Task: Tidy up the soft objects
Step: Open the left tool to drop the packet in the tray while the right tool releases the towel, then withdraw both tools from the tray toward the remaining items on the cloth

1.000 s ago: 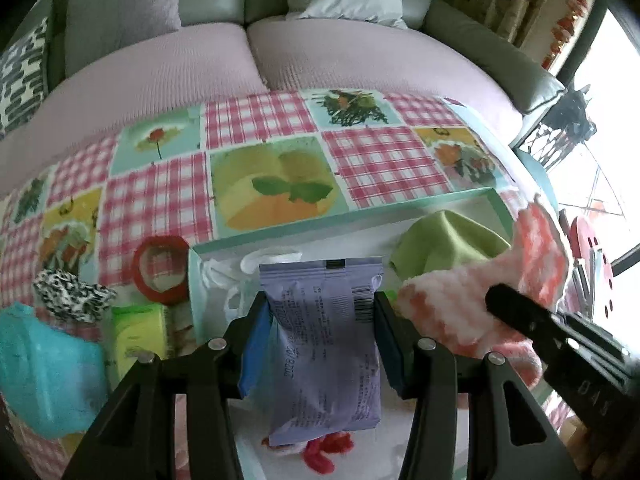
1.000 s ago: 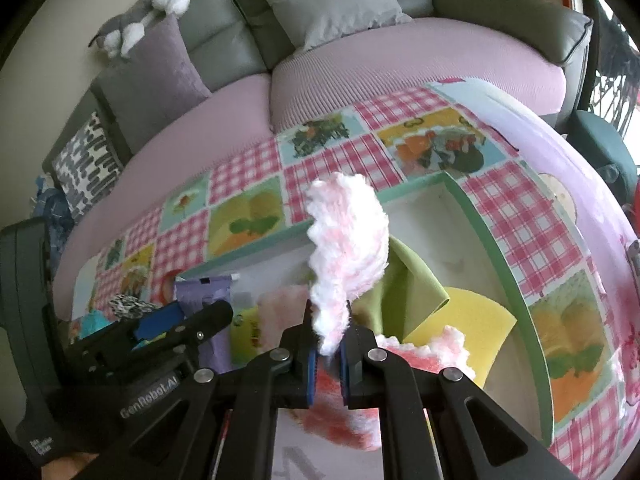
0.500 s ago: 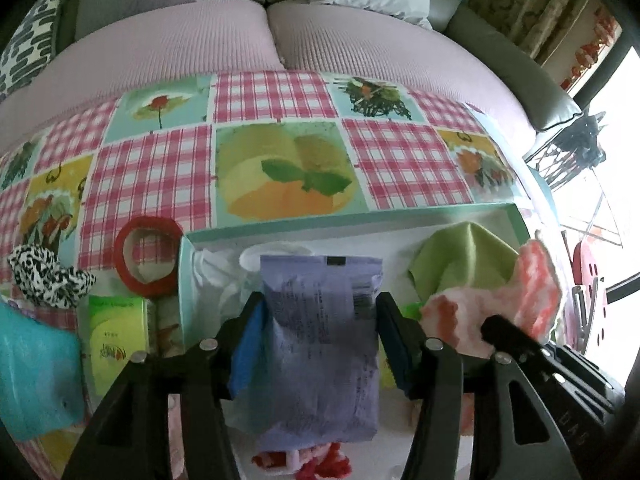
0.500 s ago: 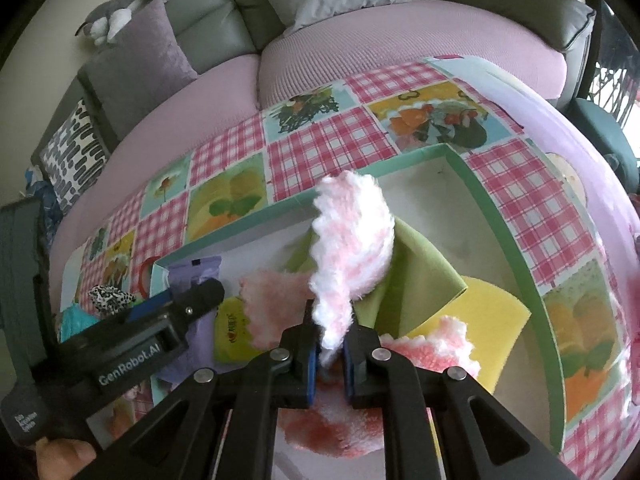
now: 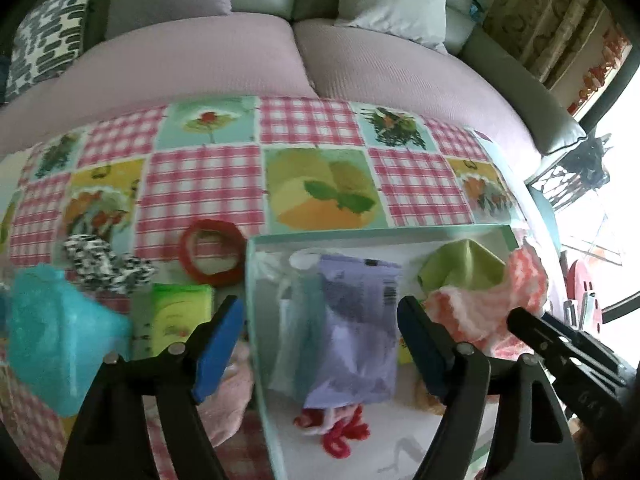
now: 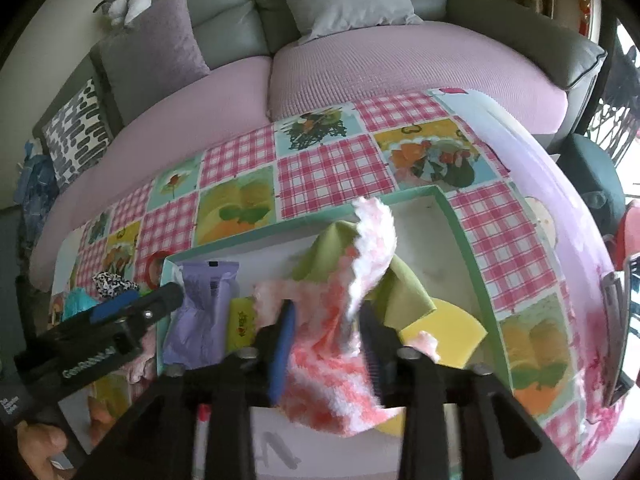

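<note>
Purple packet (image 5: pixel 352 328) lies between the left hand-held gripper (image 5: pixel 320 344) fingers — spread, released; right hand-held gripper (image 6: pixel 326 344) likewise parted.

— What can you read from where you stand?

— Not much. On the side of your left gripper (image 6: pixel 100 344), seen from the right wrist camera, there is white lettering that looks like "GenRobot.AI", blurred.

— And on the purple packet (image 5: pixel 356 328)?

— You can see a barcode and lines of small print on it, too smeared to read.

— The small yellow packet (image 6: pixel 240 324)?

— It carries a small red mark, but you cannot make out the words.
</note>
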Action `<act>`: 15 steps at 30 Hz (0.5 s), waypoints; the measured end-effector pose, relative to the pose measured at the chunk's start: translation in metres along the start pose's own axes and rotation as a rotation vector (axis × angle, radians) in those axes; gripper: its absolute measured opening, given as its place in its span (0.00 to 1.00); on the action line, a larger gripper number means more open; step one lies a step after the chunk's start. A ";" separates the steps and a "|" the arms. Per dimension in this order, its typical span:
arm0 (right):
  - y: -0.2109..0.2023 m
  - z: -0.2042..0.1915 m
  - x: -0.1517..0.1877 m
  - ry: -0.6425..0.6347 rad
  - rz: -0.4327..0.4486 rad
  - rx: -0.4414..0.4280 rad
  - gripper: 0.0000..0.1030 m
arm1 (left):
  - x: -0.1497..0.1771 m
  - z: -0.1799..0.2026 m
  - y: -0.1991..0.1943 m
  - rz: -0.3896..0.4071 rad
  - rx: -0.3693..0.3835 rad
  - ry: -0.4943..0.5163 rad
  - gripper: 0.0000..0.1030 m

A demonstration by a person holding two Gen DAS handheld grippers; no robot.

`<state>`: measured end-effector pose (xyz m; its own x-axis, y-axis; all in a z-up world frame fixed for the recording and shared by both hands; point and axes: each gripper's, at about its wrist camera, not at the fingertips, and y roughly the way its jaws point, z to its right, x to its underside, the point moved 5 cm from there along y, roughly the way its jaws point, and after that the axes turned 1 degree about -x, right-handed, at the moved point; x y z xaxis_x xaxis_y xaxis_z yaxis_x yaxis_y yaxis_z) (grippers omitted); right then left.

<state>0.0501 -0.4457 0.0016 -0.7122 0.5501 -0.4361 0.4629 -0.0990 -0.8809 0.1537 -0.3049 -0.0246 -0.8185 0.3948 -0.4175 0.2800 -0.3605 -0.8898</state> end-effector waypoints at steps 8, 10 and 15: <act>-0.014 -0.006 0.001 -0.027 -0.019 0.012 0.65 | 0.002 -0.009 -0.009 0.015 -0.031 0.006 0.84; -0.015 -0.006 0.002 -0.026 -0.024 0.024 0.72 | 0.002 -0.011 -0.011 0.022 -0.057 0.019 0.87; -0.016 -0.008 0.003 -0.032 -0.042 0.036 0.79 | 0.000 -0.019 -0.022 0.051 -0.100 0.025 0.87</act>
<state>0.0444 -0.4356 0.0157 -0.7472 0.5278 -0.4039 0.4133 -0.1069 -0.9043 0.1575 -0.2808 -0.0089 -0.7894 0.3992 -0.4663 0.3707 -0.2955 -0.8805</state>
